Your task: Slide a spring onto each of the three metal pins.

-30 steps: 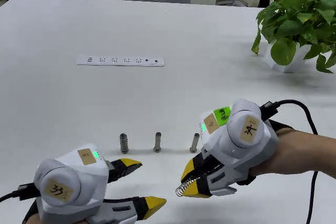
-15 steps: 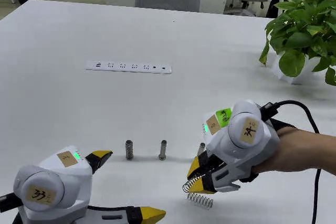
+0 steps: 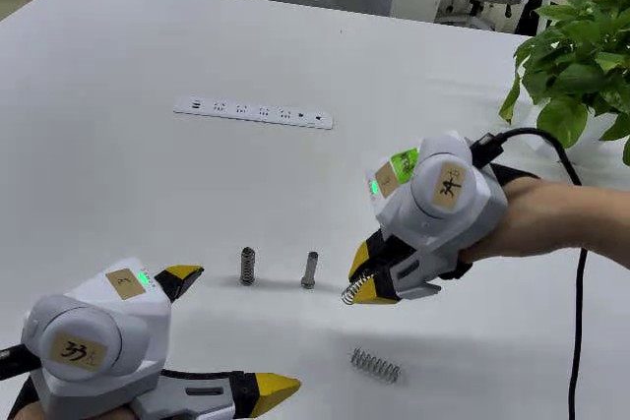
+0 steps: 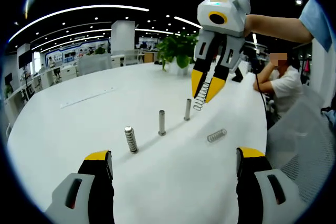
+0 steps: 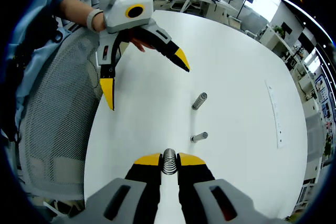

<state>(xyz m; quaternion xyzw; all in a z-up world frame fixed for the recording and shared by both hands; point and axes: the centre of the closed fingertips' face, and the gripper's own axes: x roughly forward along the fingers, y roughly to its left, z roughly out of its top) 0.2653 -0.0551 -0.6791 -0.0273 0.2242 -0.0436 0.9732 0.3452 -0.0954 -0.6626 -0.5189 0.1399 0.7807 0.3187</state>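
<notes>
The fingers of the right gripper (image 3: 356, 284) are pinching a coiled steel spring (image 4: 202, 94) nearly upright, just beside the bare metal end pin (image 4: 187, 109); the left gripper (image 4: 170, 162) is gaping.

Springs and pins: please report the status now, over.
Right gripper shut on spring, beside bare third pin. Left gripper open, apart. First pin sprung; middle pin bare. Last spring loose on table.
</notes>
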